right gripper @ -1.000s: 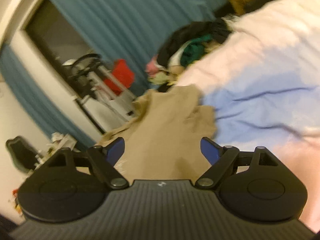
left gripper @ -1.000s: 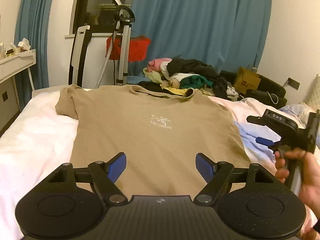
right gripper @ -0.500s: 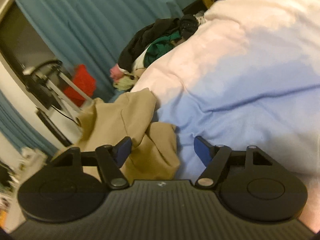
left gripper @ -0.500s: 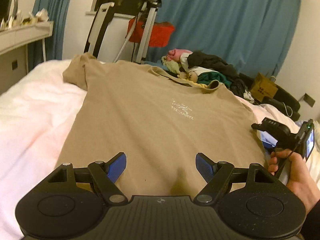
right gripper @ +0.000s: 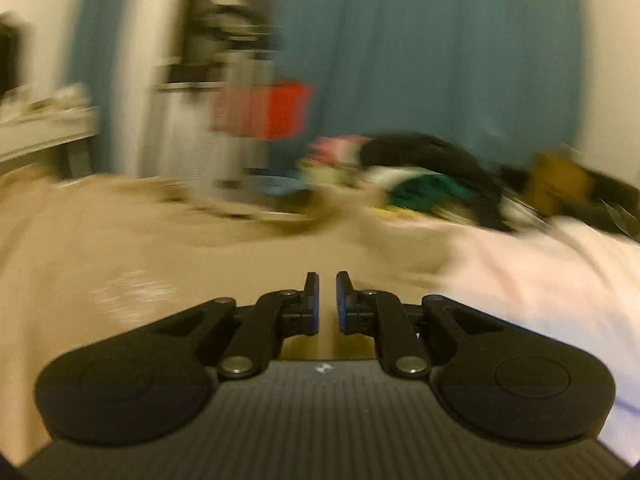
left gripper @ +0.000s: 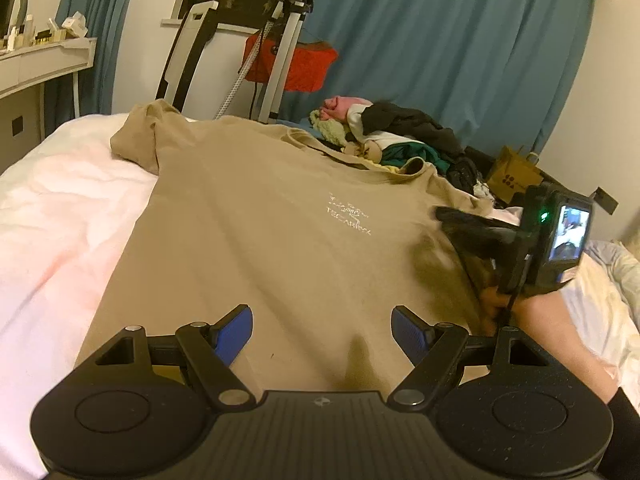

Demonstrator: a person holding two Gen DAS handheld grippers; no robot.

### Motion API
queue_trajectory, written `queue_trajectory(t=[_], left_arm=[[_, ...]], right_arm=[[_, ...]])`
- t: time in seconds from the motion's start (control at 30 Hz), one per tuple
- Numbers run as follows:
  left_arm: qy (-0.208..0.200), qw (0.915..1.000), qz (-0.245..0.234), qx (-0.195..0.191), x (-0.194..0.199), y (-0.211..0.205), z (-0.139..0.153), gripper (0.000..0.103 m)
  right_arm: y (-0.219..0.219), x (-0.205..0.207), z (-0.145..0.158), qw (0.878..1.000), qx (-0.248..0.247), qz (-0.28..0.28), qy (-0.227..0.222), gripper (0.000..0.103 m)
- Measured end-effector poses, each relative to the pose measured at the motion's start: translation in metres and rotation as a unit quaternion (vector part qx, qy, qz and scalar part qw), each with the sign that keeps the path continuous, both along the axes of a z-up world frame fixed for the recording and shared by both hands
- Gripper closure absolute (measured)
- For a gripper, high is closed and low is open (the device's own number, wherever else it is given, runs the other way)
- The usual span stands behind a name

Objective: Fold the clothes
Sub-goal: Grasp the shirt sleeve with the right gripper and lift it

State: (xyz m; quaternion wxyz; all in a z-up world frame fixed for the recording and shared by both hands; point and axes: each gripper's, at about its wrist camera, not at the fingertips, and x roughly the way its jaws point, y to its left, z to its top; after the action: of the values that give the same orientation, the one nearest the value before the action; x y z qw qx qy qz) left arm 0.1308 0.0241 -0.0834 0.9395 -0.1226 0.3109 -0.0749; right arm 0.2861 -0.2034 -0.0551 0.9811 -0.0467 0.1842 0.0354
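Note:
A tan T-shirt [left gripper: 260,240] with a small white chest print lies flat, front up, on the bed [left gripper: 48,220], collar toward the far end. My left gripper [left gripper: 322,328] hovers open over the shirt's lower hem area, nothing between its blue pads. My right gripper [left gripper: 444,214], held by a hand [left gripper: 536,320], sits low over the shirt's right shoulder area. In the blurred right wrist view, the right gripper [right gripper: 327,300] has its pads nearly together above the tan T-shirt [right gripper: 120,248]; whether fabric is pinched is hidden by blur.
A pile of mixed clothes [left gripper: 400,136] lies at the bed's far end, before a blue curtain [left gripper: 440,60]. An exercise machine with a red bag [left gripper: 292,64] stands behind the bed. A white shelf [left gripper: 36,60] is at left, a brown paper bag [left gripper: 516,176] at right.
The right gripper swung from beside the shirt's crumpled right sleeve onto the shirt and closed its fingers. The left gripper moved slightly closer over the shirt and stayed open.

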Motion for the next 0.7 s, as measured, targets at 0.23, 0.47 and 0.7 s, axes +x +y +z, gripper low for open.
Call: queue_trajectory(t=[0.23,0.47,0.7], left_arm=[[0.002,1.0000,0.000,-0.006,0.002,-0.003,-0.001,0.025],[0.001,0.9999,-0.010,-0.010,-0.001,-0.005,0.000,0.025],[0.003,0.9998,-0.015,-0.014,-0.002,-0.008,-0.002,0.025]], right_arm=[[0.026,-0.017,0.004,0.994,-0.010,0.107,-0.025,0.090],[-0.091,-0.024,0.017,0.939,0.341,-0.015,-0.039,0.033],[-0.167,-0.022,-0.028,0.859,0.490,-0.148,0.023,0.043]])
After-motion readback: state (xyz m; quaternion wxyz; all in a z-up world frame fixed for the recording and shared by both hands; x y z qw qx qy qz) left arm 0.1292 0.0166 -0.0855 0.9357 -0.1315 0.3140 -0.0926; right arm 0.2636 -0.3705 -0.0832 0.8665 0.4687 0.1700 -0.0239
